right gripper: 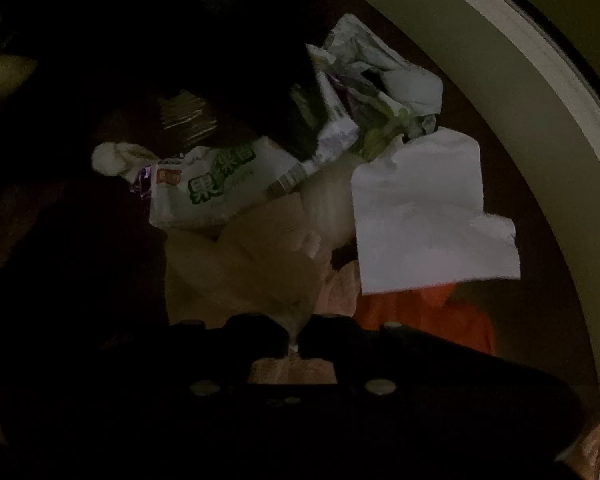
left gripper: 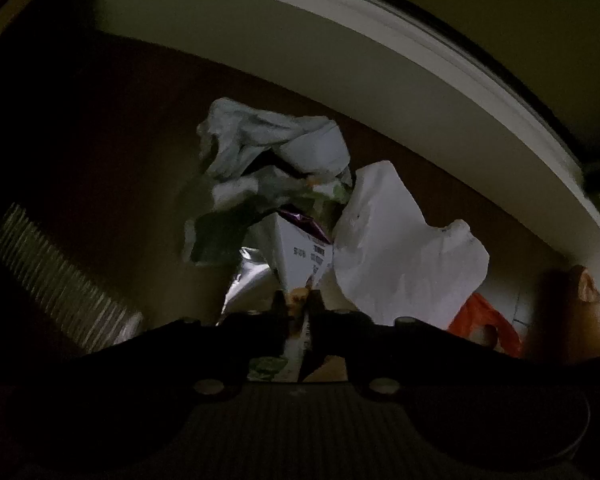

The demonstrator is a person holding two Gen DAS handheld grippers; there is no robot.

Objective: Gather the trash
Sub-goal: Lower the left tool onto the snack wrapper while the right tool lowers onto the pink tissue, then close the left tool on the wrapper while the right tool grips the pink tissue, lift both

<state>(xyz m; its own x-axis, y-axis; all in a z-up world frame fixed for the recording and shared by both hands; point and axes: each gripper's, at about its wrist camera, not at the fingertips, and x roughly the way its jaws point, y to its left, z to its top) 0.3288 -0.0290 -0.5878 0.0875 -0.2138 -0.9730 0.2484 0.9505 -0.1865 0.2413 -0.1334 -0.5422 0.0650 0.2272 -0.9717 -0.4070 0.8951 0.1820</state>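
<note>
The scene is dark. My left gripper point(left gripper: 296, 308) is shut on a white snack wrapper point(left gripper: 300, 256) with printed text; crumpled green-and-white wrappers point(left gripper: 268, 152) hang above it and a white paper sheet point(left gripper: 404, 248) sticks out to its right. My right gripper point(right gripper: 298, 334) is shut on a beige crumpled paper point(right gripper: 252, 268). Beyond it lie a green-lettered white wrapper point(right gripper: 212, 184), crumpled wrappers point(right gripper: 380, 76) and the white paper sheet point(right gripper: 424, 208).
A pale curved rim point(left gripper: 380, 60) arcs across the top and right, and it also shows in the right wrist view point(right gripper: 540, 128). An orange plastic bag point(left gripper: 484, 324) lies low right, also in the right wrist view point(right gripper: 432, 316). A ribbed shiny surface point(left gripper: 60, 284) is at the left.
</note>
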